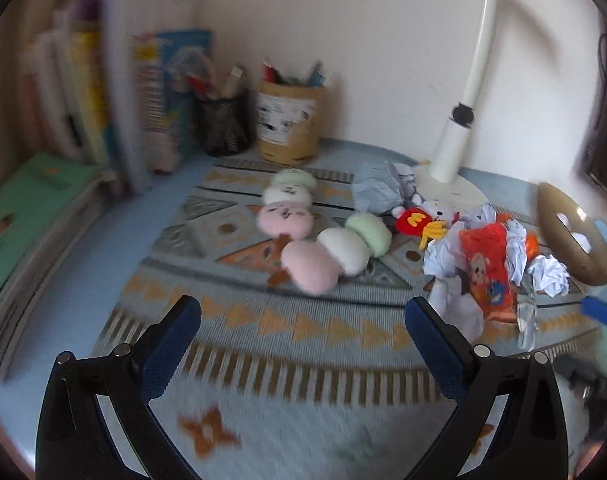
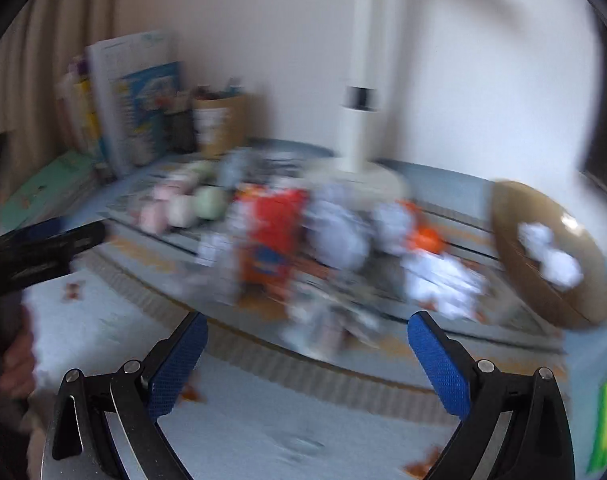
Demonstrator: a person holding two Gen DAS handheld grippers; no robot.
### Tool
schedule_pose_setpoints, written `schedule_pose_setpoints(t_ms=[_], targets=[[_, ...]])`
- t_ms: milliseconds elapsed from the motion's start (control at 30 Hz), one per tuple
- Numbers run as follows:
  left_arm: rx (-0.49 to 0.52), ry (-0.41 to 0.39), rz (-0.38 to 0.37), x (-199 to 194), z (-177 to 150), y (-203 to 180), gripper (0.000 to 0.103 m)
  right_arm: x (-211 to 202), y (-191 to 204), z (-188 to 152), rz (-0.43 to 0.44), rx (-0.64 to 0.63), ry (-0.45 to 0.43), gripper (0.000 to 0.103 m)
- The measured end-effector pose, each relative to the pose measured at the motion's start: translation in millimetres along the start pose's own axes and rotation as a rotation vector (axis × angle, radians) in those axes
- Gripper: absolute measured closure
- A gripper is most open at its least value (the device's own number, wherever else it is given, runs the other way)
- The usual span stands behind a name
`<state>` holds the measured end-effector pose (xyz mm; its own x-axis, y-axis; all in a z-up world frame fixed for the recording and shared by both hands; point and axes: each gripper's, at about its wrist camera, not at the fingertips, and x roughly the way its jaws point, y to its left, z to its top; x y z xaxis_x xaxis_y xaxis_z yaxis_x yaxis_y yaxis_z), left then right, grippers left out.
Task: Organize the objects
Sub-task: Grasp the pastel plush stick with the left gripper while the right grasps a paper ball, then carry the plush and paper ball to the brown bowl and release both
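Left gripper [image 1: 303,320] is hovering spread and empty, the pink plush [image 1: 309,266] lying just beyond its fingertips. Right gripper [image 2: 307,334] is hanging spread, the orange packet [image 2: 271,236] beyond it, right of that plush.

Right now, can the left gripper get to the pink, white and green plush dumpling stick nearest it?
Probably yes. The left gripper is open and empty, and only bare patterned mat lies between its fingers and the plush dumpling stick.

I'm seeing a white desk lamp [image 1: 459,120] standing by the wall, books [image 1: 115,80] leaning at left, patterned mat [image 1: 263,320] covering the surface.
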<state>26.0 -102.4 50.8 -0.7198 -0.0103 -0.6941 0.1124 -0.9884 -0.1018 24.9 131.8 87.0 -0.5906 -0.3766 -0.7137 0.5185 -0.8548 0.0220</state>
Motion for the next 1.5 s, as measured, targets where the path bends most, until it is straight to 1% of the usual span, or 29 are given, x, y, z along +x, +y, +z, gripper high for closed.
schedule_pose_setpoints(t_ms=[67,100,133,200,233,300,333,367,400,433,467,500,533,567,633,700,767,800,867,933,1067,1133,1200,1233,1267,1333,1367,1433,1500], targets=[[0.051,0.087,-0.131,28,12,2,0.001,20,14,6,0.102,0.035,0.073,0.003],[0.065,0.124,-0.157,42,16,1,0.001,32,20,5,0.140,0.057,0.110,0.005],[0.083,0.138,-0.147,53,19,-1,0.002,47,25,6,0.162,0.084,0.146,0.006],[0.146,0.133,-0.102,72,25,-7,0.002,64,30,7,0.149,0.099,0.164,0.008],[0.164,0.133,-0.097,78,28,-9,0.002,73,32,9,0.133,0.107,0.166,0.008],[0.200,0.140,-0.133,90,35,-13,0.003,84,32,13,0.125,0.124,0.160,0.008],[0.210,0.144,-0.142,93,36,-14,0.008,89,33,15,0.118,0.132,0.157,0.008],[0.225,0.157,-0.157,97,37,-17,0.020,95,34,17,0.115,0.134,0.161,0.008],[0.230,0.169,-0.159,100,36,-19,0.025,98,35,18,0.112,0.135,0.165,0.010],[0.236,0.172,-0.150,100,34,-20,0.031,102,36,19,0.106,0.133,0.163,0.015],[0.255,0.168,-0.128,99,31,-23,0.039,106,38,19,0.102,0.120,0.172,0.036],[0.265,0.166,-0.120,97,29,-24,0.040,108,41,19,0.082,0.098,0.181,0.046],[0.269,0.160,-0.120,92,27,-25,0.044,105,45,18,0.056,0.067,0.163,0.047],[0.254,0.163,-0.129,85,24,-24,0.045,103,47,17,0.058,0.053,0.156,0.049],[0.205,0.166,-0.142,76,21,-21,0.046,94,48,12,0.094,0.047,0.150,0.050],[0.155,0.153,-0.140,55,12,-20,0.046,75,47,5,0.128,0.030,0.124,0.050],[0.119,0.148,-0.093,36,0,-21,0.046,46,43,-6,0.140,0.007,0.081,0.050],[0.080,0.144,-0.087,23,-8,-20,0.046,34,39,-11,0.141,0.002,0.065,0.050],[0.008,0.162,-0.058,3,-27,-19,0.046,9,23,-26,0.108,0.007,0.047,0.050],[-0.032,0.150,-0.058,-8,-41,-21,0.046,-7,6,-42,0.053,0.016,0.052,0.050],[0.018,0.111,0.028,-24,-68,-45,0.043,-20,-35,-71,0.006,0.075,0.079,0.049],[0.035,0.130,0.016,-24,-74,-48,0.035,-14,-45,-78,0.002,0.096,0.102,0.049],[0.042,0.152,-0.004,-22,-80,-50,0.030,-14,-54,-87,-0.001,0.112,0.112,0.049],[0.047,0.155,-0.014,-23,-81,-49,0.024,-13,-57,-89,0.006,0.119,0.113,0.049],[0.052,0.149,-0.012,-23,-82,-47,0.017,-13,-58,-91,0.017,0.124,0.110,0.049],[0.052,0.121,0.027,-24,-81,-43,0.011,-17,-62,-96,0.032,0.129,0.101,0.049],[0.056,0.125,0.020,-21,-77,-40,0.008,-18,-63,-97,0.042,0.133,0.100,0.049],[0.067,0.129,-0.005,-17,-71,-40,0.008,-18,-63,-97,0.050,0.138,0.101,0.049],[0.113,0.135,-0.018,-11,-65,-47,0.008,-17,-63,-97,0.049,0.140,0.107,0.048]])
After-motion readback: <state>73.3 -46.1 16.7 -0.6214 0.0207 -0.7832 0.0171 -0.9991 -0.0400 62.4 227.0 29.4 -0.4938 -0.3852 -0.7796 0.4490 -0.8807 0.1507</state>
